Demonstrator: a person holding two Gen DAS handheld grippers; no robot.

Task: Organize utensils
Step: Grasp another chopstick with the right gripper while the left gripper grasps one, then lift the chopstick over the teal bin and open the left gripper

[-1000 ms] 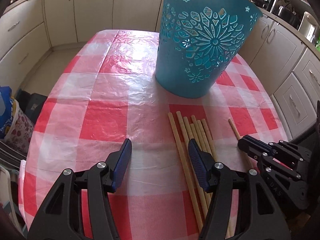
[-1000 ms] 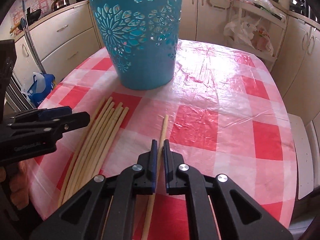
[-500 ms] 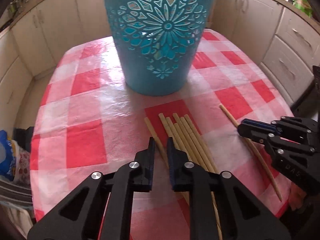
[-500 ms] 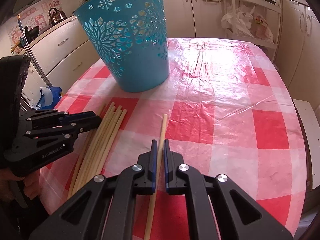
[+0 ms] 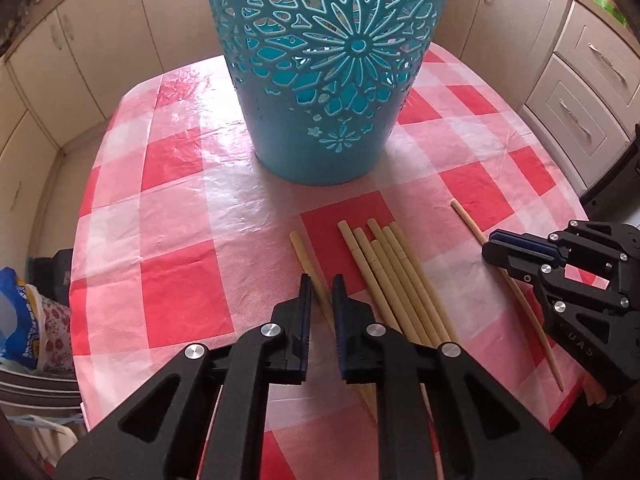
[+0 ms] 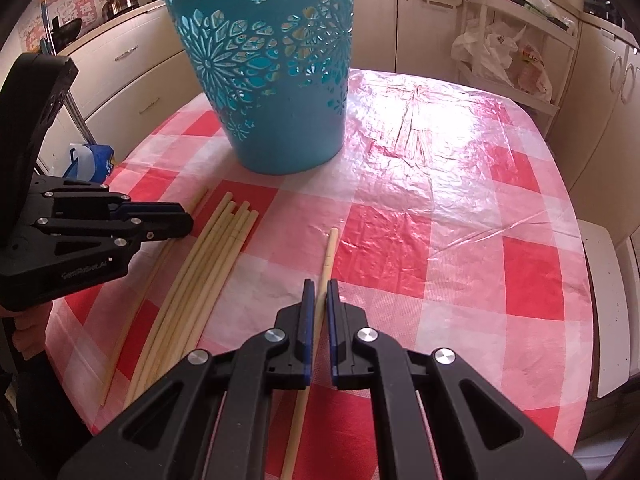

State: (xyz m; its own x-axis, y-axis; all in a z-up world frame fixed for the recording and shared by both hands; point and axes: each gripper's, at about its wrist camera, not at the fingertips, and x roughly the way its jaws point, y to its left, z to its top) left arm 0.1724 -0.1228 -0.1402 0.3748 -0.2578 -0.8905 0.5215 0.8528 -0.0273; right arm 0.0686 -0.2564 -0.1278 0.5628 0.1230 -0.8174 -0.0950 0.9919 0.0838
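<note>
A tall teal cut-out basket [image 5: 332,80] [image 6: 272,80] stands on the red-checked tablecloth [image 5: 180,288]. In front of it lie several pale wooden chopsticks in a bundle [image 5: 392,272] [image 6: 216,256]. One chopstick [image 5: 302,252] lies apart on the bundle's left, and my left gripper [image 5: 322,280] [image 6: 188,222] is shut on it at table level. Another single chopstick [image 6: 330,248] [image 5: 468,220] lies to the right of the bundle. My right gripper [image 6: 319,284] [image 5: 490,246] is shut on that one, its pads pressing the stick's sides.
Cream kitchen cabinets [image 5: 580,80] ring the table. A blue bag [image 5: 16,320] sits on the floor to the left. A rack with white plastic bags [image 6: 500,56] stands behind the table. The table's near edge [image 6: 80,380] lies just below the chopsticks' near ends.
My left gripper went from wide open to shut around the leftmost chopstick, shifting and rolling so the basket now fills its view. The right gripper stayed shut on its chopstick.
</note>
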